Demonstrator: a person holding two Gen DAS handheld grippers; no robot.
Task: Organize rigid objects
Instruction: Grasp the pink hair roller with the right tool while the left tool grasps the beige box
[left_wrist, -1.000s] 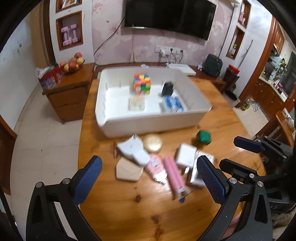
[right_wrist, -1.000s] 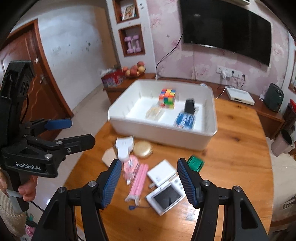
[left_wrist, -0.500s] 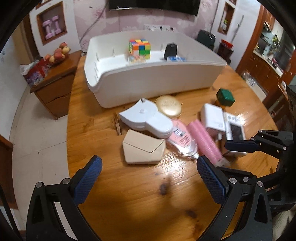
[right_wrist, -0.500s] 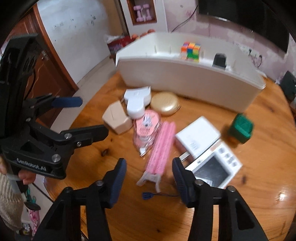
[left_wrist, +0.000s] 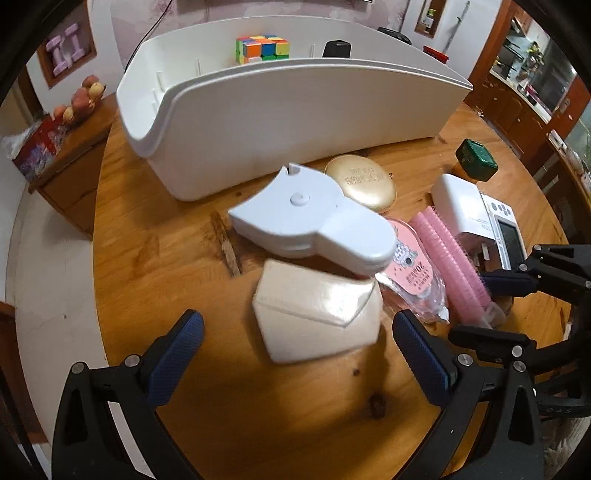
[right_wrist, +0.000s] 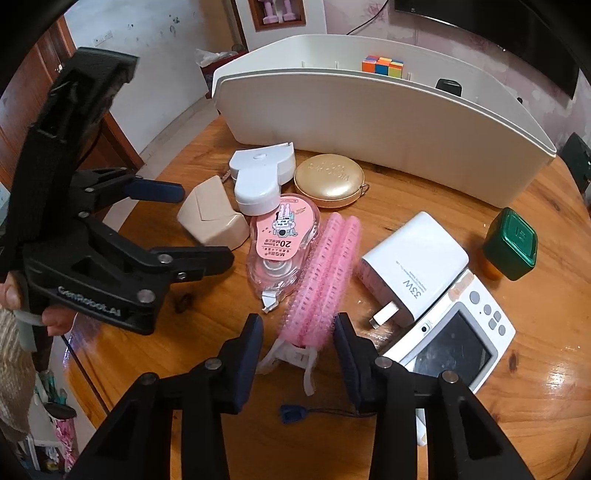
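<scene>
My left gripper stands wide open low over the wooden table, and a beige flap box lies between its blue pads, untouched. My right gripper has its jaws closing around the near end of a pair of pink hair rollers. A narrow gap still shows on each side of the rollers. A white two-lobed plastic case rests partly on the beige box. The white storage bin at the back holds a colour cube and a black item.
Around the rollers lie a gold round compact, a pink correction-tape pack, a white plug charger, a white device with a screen and a green-lidded jar. A small blue tag on a cord lies near the table edge.
Both grippers have come down close to the table. The right jaws have narrowed around the pink rollers. The left gripper now straddles the beige box.
</scene>
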